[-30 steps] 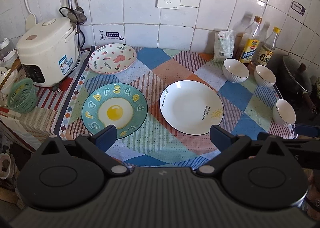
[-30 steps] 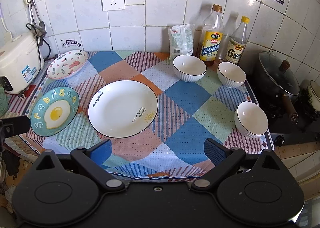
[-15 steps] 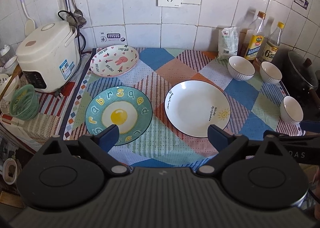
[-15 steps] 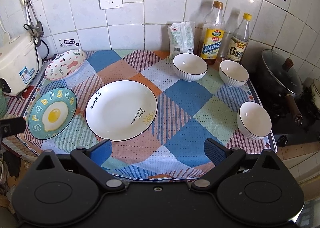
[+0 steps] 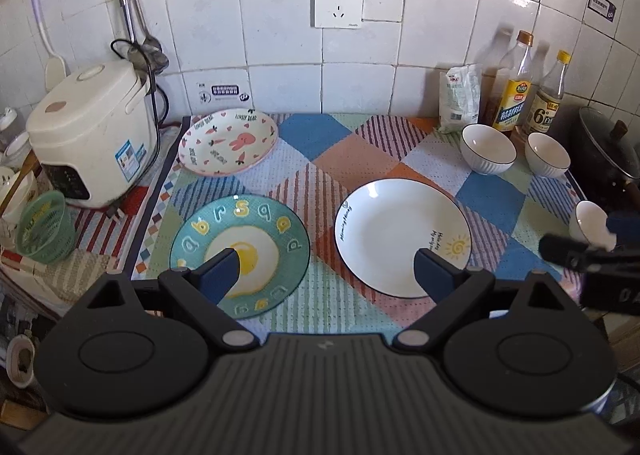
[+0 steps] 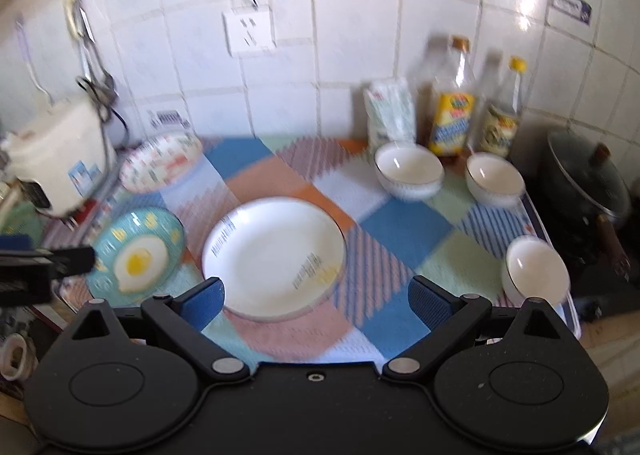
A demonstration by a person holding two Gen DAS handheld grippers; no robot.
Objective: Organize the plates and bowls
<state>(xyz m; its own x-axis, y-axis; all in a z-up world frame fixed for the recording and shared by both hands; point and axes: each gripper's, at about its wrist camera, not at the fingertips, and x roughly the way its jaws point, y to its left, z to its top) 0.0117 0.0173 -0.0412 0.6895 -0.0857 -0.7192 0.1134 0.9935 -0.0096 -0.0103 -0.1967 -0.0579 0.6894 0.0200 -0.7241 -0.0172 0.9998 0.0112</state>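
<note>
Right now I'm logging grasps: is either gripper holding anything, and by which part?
Nothing is held. The left gripper and right gripper are both open, above the table.

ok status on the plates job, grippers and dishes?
Left gripper open, empty, above the counter's front edge. Right gripper open, empty; view blurred. Three plates and three bowls unstacked on the cloth. Nothing in the way.

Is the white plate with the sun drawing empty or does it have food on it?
Empty. The white plate shows only its bare white surface, printed lettering and sun drawing; nothing lies on it.
</note>
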